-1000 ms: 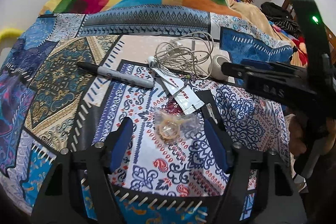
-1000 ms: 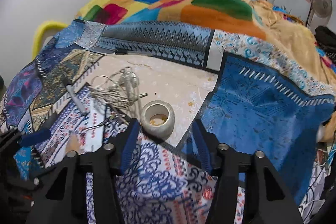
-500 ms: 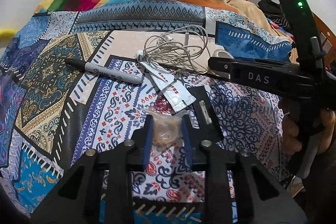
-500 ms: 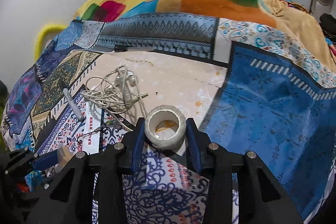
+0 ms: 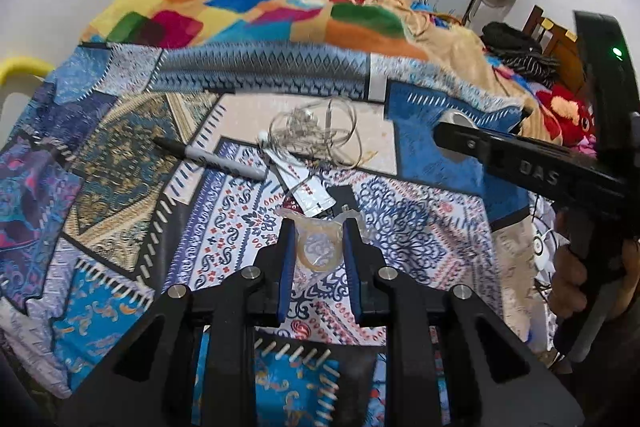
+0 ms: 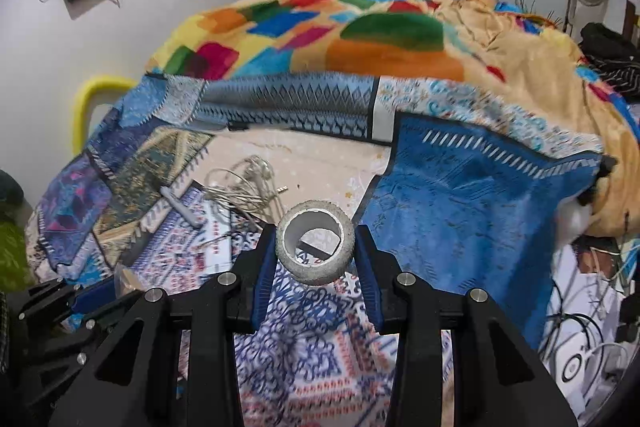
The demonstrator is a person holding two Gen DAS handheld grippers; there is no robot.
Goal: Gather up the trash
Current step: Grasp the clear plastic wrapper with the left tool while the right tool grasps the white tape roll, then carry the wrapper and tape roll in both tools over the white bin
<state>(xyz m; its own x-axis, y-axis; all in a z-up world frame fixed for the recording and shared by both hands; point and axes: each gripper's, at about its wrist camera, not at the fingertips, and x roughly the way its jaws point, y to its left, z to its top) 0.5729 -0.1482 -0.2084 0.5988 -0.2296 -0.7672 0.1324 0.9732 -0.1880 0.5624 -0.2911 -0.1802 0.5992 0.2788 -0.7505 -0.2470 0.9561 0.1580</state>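
The left gripper (image 5: 319,241) jaws are clamping a clear wrapper (image 5: 319,247). The right gripper (image 6: 315,247) jaws are clamping a tape roll (image 6: 315,273), with the marker (image 6: 181,207) at ten o'clock.

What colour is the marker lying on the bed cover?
The marker is grey with a black cap; the left wrist view shows it best.

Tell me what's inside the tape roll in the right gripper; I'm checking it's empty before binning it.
The tape roll held by the right gripper looks hollow: through its core only the patterned bedcover shows. The near inner wall is hidden by the rim.
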